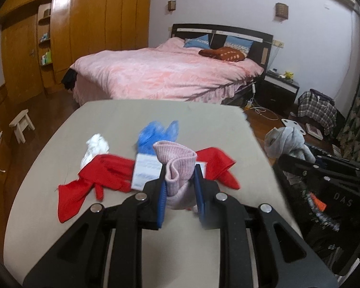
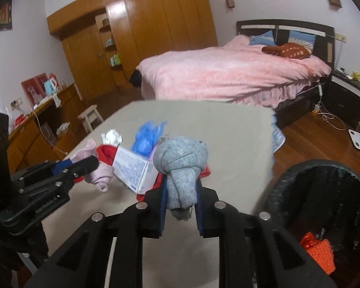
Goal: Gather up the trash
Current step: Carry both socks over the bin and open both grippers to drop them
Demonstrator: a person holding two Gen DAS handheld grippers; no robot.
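1. Landmark: the bin (image 2: 324, 192) — dark woven wall, open mouth, standing on the floor off the table's (image 2: 228, 144) right edge, low and right in the right wrist view.

2. Right gripper (image 2: 180, 206): clamped on a grey sock (image 2: 180, 163) rolled into a ball, its tail hanging down between the fingers. It sits above the table, just left of the bin — clearly the nearer hand.

3. Left gripper (image 1: 180, 184): clamped on a pink sock (image 1: 177, 168), cuff folded upward. It is farther from the bin, on the far side of the right gripper; the grey sock shows at this view's right edge.

4. Key relation: the bin lies right of and below both held socks. Judgement: the right load needs only a short carry right and a release over the mouth; the left must cross the table after it.

5. Left on the table, all beyond the grippers from the bin: red cloth (image 1: 100, 180), white box (image 2: 134, 170) lying on it, blue bag (image 1: 156, 136), white wad (image 1: 96, 146).

6. Hard to read:
   - Only the left part of the bin's rim is in frame; something orange sits inside, identity unclear.
   - The box print is illegible.
   - The red cloth is partly hidden by the box and socks; one piece or two, cannot tell.
   - Both views are motion-blurred.
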